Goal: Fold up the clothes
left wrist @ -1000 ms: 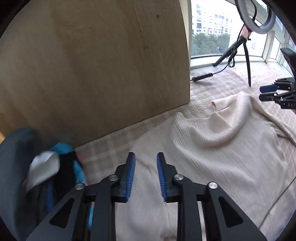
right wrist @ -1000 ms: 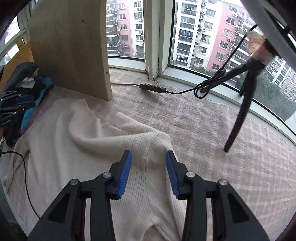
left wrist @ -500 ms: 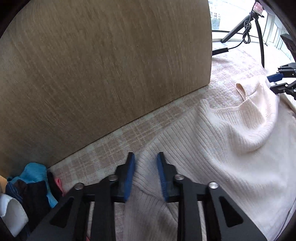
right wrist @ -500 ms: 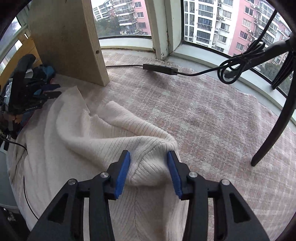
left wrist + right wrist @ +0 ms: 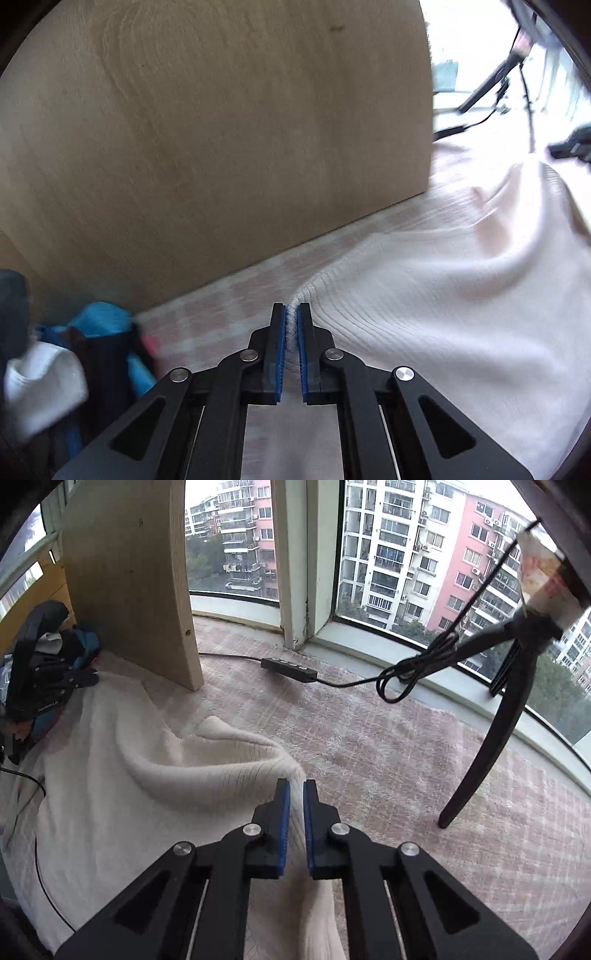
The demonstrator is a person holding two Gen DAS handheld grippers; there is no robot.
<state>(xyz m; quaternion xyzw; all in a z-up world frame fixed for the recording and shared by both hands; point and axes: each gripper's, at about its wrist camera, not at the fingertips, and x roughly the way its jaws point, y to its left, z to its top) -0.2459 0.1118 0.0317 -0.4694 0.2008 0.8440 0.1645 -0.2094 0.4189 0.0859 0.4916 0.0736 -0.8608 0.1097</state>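
Ribbed cream sweater [image 5: 424,295] between both pinching grippers.

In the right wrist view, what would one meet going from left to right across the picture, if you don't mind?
Pile of dark clothes → wooden board → cream sweater → power strip → tripod leg.

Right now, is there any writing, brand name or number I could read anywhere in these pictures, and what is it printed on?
Nothing can be read for certain.
Left gripper, seen from the right wrist camera: a small pale printed line on its black body, too small to read.
Power strip: no readable marking.
Ribbed cream sweater, wooden board and the buildings outside: no text visible.
Left wrist view: too blurred for any lettering.
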